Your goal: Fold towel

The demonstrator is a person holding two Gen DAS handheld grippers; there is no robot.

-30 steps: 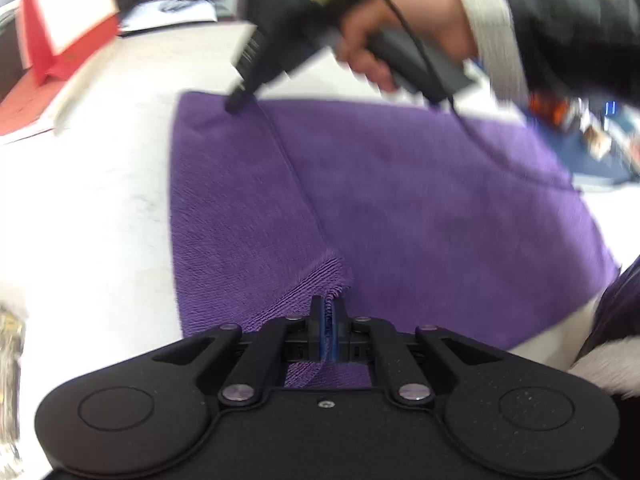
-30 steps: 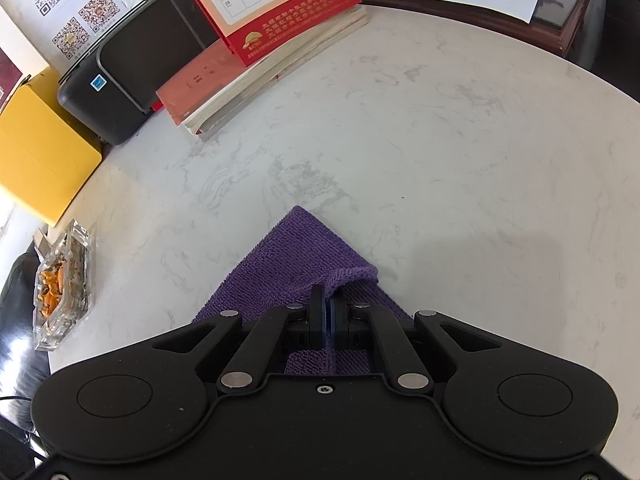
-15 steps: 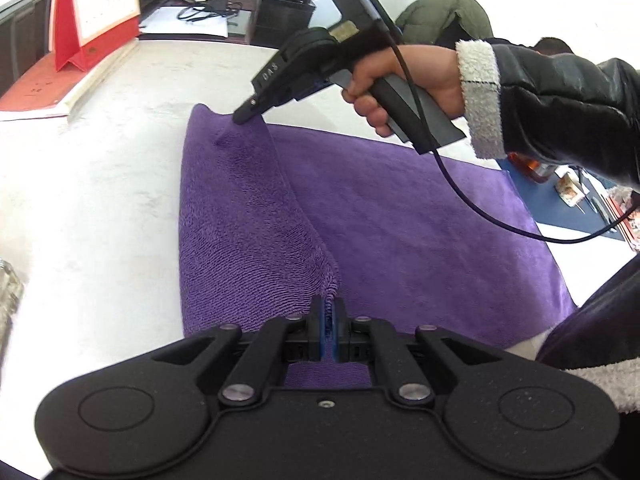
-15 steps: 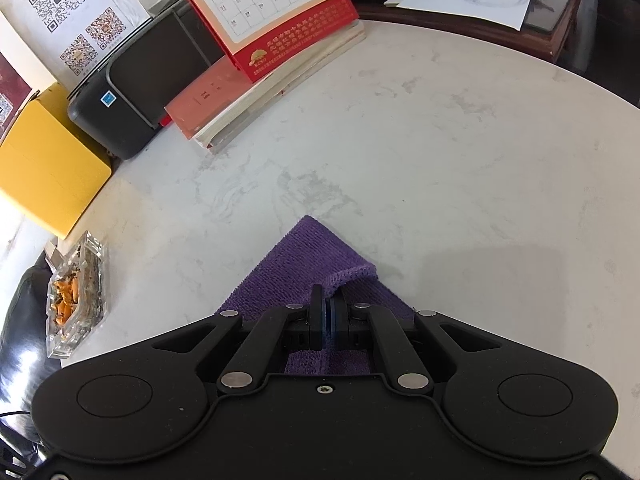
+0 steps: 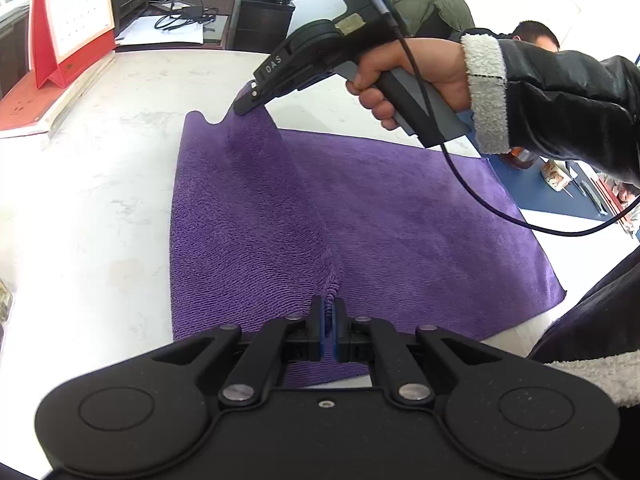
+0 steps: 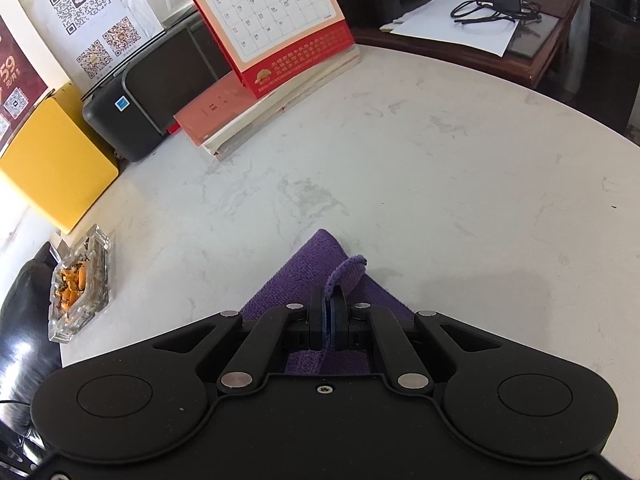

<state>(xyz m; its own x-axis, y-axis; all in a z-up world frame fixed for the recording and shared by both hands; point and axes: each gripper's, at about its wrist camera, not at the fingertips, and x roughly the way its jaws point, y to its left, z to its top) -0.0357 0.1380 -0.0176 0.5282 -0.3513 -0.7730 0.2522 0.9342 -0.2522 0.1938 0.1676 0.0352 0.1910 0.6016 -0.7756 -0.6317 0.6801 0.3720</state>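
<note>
A purple towel (image 5: pixel 400 216) lies on the white marble table (image 5: pixel 100 184). My left gripper (image 5: pixel 328 312) is shut on the towel's near edge and holds it slightly raised. Across the towel, my right gripper (image 5: pixel 244 106) is shut on the far corner, which is lifted off the table so that a ridge runs between the two grips. In the right wrist view the right gripper (image 6: pixel 329 312) pinches a small fold of the towel (image 6: pixel 316 268), with the corner tip curling over the fingers.
A red desk calendar (image 6: pixel 272 20) stands on stacked books (image 6: pixel 248 116) at the far edge, beside a black printer (image 6: pixel 156 92) and a yellow box (image 6: pixel 52 160). A glass ashtray (image 6: pixel 78 284) sits at the left rim. A person's sleeve (image 5: pixel 560 112) reaches over the towel.
The right gripper has lifted the far corner higher off the table and drawn it back. The left gripper has kept its hold and barely moved.
</note>
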